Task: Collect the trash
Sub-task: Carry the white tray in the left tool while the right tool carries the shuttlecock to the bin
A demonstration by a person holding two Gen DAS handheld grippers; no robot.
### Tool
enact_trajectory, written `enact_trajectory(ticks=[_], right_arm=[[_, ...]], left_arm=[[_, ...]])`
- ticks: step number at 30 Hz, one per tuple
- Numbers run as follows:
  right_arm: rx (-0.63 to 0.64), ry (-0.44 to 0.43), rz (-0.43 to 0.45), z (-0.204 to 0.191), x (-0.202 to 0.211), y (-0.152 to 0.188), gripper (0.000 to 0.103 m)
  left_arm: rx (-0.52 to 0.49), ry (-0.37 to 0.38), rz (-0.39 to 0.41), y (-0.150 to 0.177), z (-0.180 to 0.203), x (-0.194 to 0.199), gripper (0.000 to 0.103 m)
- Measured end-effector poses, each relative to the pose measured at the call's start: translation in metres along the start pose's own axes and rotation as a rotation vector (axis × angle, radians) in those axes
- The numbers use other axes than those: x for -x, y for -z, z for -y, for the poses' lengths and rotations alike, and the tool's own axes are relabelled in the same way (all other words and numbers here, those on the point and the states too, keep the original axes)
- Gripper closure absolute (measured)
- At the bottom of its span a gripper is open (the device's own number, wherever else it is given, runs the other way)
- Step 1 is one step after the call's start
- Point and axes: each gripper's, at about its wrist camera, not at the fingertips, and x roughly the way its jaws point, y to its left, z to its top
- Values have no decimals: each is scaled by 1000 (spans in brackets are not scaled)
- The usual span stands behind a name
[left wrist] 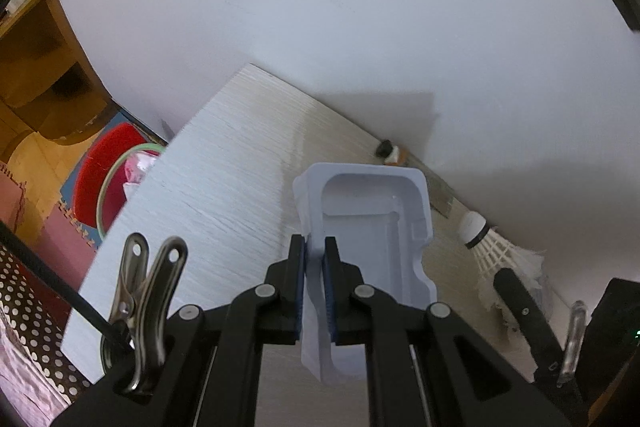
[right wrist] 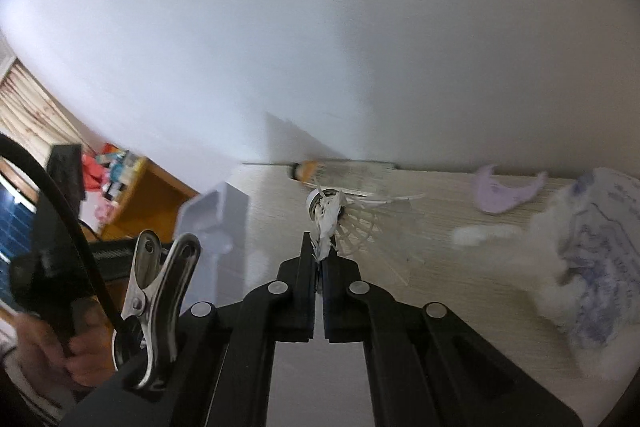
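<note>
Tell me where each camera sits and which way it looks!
Left wrist view: sits on the left gripper, looks down along its fingers at the wooden table and wall; the fingers pinch a white plastic tray.
Right wrist view: sits on the right gripper, looks along the table toward the wall; its fingers pinch a worn shuttlecock, and a hand shows at lower left.
Shared: both views show the table, wall, tray and shuttlecock.

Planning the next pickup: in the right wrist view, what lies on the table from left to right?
White plastic tray → shuttlecock pinched in the right claw → purple plastic scrap → crumpled printed paper.
</note>
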Motion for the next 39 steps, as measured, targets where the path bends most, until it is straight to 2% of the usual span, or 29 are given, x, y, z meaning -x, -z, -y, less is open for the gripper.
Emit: enact_trajectory(ticks=[11,25,39], right_arm=[[163,-99,-42,-63,0,-6,100],[271,-190,-116,-119,-43,1,100],[387,-227,-204,-177,-79,16,100]], left_arm=[[71,-2,38,-13,-54,23,94],[192,-32,61,-23,-137,45,94],[298,-54,67,-24,-207,58,94]])
